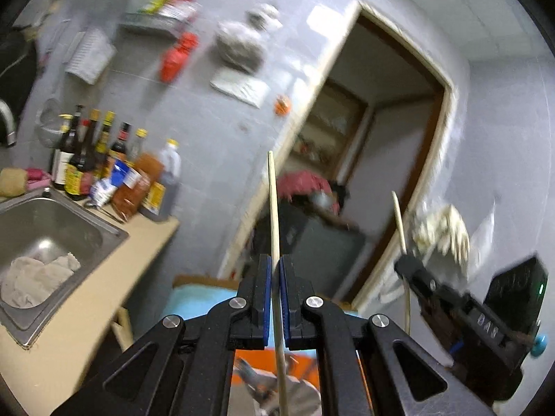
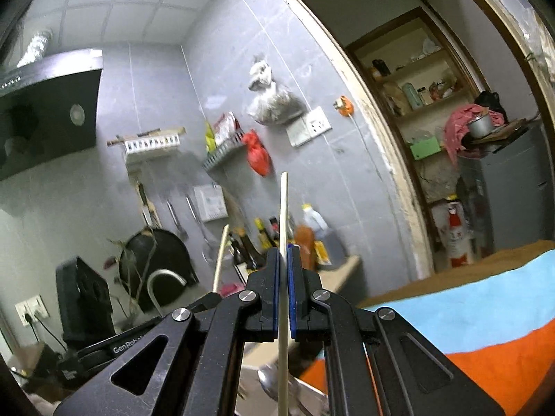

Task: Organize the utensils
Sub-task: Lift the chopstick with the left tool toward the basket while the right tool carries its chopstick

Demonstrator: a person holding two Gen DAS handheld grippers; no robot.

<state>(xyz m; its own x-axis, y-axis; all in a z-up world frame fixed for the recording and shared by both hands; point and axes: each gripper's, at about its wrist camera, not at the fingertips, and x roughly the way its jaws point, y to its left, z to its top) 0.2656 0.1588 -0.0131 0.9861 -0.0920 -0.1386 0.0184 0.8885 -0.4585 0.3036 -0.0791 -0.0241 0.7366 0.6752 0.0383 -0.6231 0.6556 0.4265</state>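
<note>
My left gripper (image 1: 275, 263) is shut on a pale wooden chopstick (image 1: 274, 208) that stands upright between its blue pads, raised in the air. My right gripper (image 2: 285, 253) is shut on a second wooden chopstick (image 2: 284, 215), also upright. The right gripper (image 1: 404, 263) shows at the right of the left wrist view with its chopstick (image 1: 399, 218). The left gripper's chopstick (image 2: 220, 260) shows at the left of the right wrist view. Below both grippers a spoon (image 2: 269, 381) lies blurred.
A steel sink (image 1: 104, 232) with a cloth (image 1: 38, 277) sits in the beige counter (image 1: 86, 298) at left. Sauce bottles (image 1: 114, 170) stand at the wall. A blue and orange cloth (image 2: 468, 319) covers a surface at right. A doorway (image 2: 433, 121) opens beyond.
</note>
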